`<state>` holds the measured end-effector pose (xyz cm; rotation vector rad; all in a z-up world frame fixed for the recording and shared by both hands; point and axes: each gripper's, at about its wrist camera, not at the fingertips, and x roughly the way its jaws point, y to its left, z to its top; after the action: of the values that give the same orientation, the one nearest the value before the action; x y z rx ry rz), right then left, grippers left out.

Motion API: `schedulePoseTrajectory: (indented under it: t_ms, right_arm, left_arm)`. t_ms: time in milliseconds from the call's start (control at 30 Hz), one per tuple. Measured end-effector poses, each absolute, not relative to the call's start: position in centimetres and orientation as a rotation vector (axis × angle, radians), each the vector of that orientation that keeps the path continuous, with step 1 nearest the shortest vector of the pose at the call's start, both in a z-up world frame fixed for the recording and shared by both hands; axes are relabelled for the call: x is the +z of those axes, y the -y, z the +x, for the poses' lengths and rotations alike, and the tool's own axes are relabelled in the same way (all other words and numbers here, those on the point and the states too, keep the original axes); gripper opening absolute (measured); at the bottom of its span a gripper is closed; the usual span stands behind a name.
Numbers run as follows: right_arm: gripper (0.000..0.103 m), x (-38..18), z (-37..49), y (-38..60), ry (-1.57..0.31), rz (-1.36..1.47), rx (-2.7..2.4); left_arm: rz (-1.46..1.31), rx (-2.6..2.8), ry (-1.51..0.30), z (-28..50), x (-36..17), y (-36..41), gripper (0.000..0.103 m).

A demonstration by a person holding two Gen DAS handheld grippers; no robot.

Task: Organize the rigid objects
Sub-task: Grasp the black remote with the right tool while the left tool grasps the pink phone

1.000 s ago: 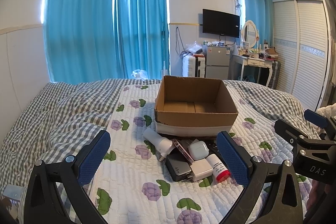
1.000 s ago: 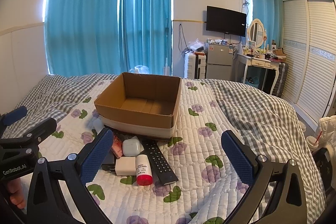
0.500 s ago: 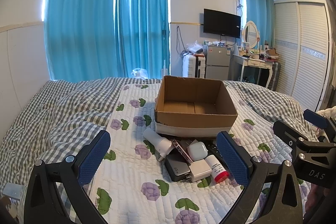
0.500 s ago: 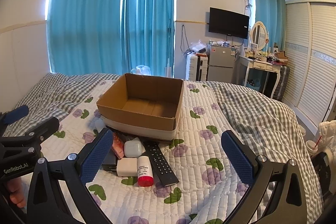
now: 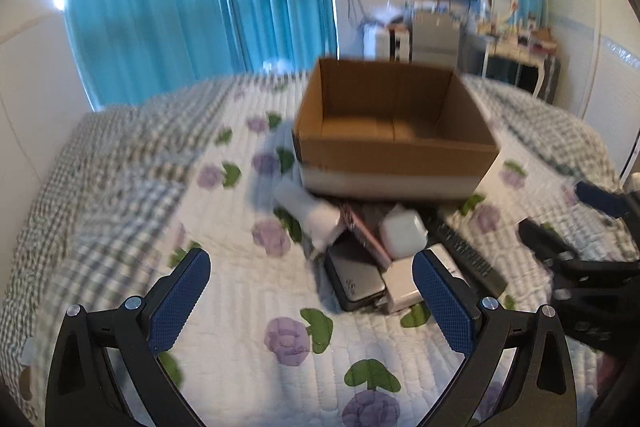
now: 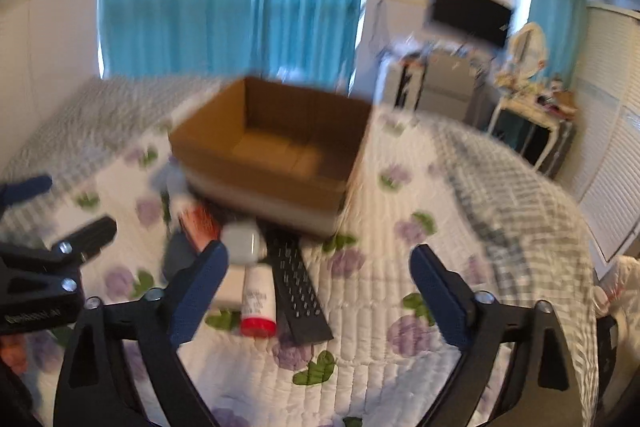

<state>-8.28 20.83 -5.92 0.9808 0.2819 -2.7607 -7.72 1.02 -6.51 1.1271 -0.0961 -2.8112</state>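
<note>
Several small rigid things lie heaped on my quilt (image 5: 248, 307) against the near wall of the box (image 5: 394, 141) — an open brown carton with a pale band along its base, nothing visible inside.

From the left wrist I pick out a white bottle (image 5: 310, 211) on its side at the heap's left, a white case (image 5: 402, 231) with rounded corners, a dark flat slab (image 5: 356, 281) nearest me, a white block (image 5: 404, 287) just beside it and a pink-edged thing (image 5: 366, 235) wedged between bottle and case. Only the remote (image 5: 466, 253) peeks out at the right here.

My right wrist view, badly blurred, shows what the left one hides: a white tube (image 6: 258, 307) with a red cap pointing toward me, lying alongside the full length of the remote (image 6: 298, 291).

My left gripper (image 5: 312, 301) stands wide, nothing between its blue pads, hovering over quilt short of the heap. My right gripper (image 6: 318, 285) is also apart with nothing pinched — its jaws have just been closing somewhat, tube and remote lying below the gap. Each view catches the other gripper at its edge.
</note>
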Motion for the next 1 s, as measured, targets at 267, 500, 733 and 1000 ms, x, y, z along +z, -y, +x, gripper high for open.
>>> schedulePoseTrajectory:
  t_ms: [267, 500, 733, 1000]
  right_arm:
    - [0.060, -14.3, -14.4, -20.6, -0.280, 1.341, -2.530]
    - [0.056, -17.8, -17.3, -19.6, -0.325, 1.432, -2.472]
    - [0.044, -17.4, -15.7, -19.9, -0.294, 1.362, -2.503]
    - [0.042, -16.0, -12.5, -21.8, -0.199, 1.309, -2.561]
  left_arm:
    - [1.294, -2.719, 0.115, -10.6, -11.3, -1.8, 0.103]
    - [1.339, -2.679, 0.072, -12.1, -12.6, -1.8, 0.103]
    - [1.324, -2.750, 0.005, -13.8, -11.9, -2.3, 0.103]
    - [1.382, -2.797, -0.046, -16.4, -12.9, -3.1, 0.073]
